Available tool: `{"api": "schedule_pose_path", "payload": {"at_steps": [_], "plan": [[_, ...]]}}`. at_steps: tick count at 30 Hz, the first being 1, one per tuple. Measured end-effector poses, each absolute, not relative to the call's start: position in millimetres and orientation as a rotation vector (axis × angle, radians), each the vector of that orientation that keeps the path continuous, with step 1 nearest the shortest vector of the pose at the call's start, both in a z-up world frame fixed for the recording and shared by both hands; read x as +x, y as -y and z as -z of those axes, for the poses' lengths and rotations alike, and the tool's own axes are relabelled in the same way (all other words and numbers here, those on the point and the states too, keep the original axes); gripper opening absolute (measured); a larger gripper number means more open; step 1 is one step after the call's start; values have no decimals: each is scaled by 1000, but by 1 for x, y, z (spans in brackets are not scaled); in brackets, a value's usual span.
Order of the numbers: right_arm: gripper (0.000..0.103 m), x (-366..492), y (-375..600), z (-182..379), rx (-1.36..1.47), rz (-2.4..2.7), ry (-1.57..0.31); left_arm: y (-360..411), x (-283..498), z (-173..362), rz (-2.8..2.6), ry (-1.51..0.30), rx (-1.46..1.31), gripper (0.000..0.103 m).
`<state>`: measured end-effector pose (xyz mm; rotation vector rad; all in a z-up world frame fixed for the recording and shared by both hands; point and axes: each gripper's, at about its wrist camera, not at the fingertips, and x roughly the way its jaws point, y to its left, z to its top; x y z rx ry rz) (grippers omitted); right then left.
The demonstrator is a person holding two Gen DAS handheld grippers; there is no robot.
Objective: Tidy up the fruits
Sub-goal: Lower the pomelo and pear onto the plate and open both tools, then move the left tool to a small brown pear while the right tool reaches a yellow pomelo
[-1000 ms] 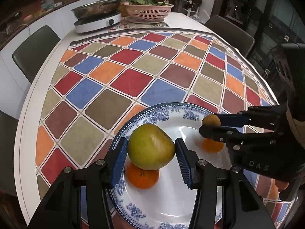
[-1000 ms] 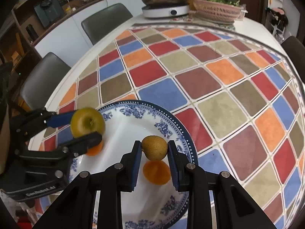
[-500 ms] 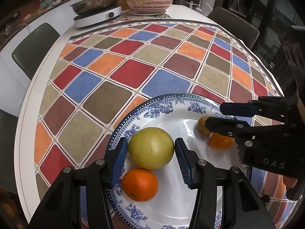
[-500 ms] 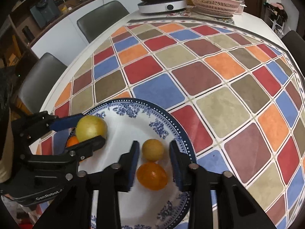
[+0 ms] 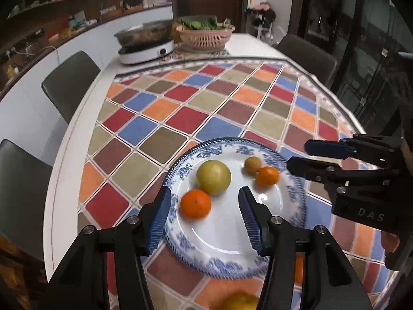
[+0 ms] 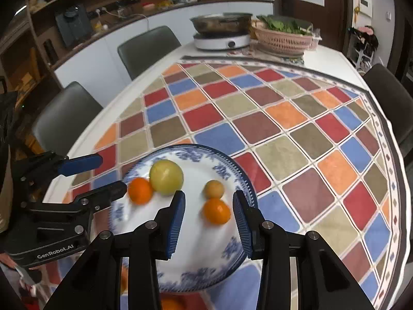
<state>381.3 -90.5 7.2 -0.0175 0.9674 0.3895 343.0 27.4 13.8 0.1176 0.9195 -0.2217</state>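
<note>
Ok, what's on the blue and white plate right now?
Four fruits lie on the plate: a large yellow-green fruit, a small brownish one and two oranges. The plate's near edge is hidden behind the gripper fingers.

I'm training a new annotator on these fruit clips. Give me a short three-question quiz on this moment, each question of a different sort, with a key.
1. True or false: the left gripper is clamped on the large yellow-green fruit.
2. How many fruits lie on the blue-and-white plate?
3. The small brown fruit lies closest to: A) the pink basket; B) an orange; C) the cooker.

Key
1. False: its jaws stand open and empty, having just opened further.
2. Four: the large yellow-green one, the small brown one and two oranges, the other being. The right gripper holds none of them.
3. B.
</note>
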Motion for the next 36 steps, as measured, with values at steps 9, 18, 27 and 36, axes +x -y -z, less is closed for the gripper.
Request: {"api": "schedule_pose_path", "payload": {"at_steps": [9,18,27,36], "plan": [[40,309,72,-54,-61,-455,-848,-45,267,-61,195,-779,92,59],[51,243,49,-80,-81,-505,-736,-67,195,-85,139,-673,135,66],[60,194,24,-82,-148,-506,-654,-90,150,-73,107,-662,127,68],[60,171,7,-55,-161,-512,-665,-105,127,-36,100,-695,91,70]]}}
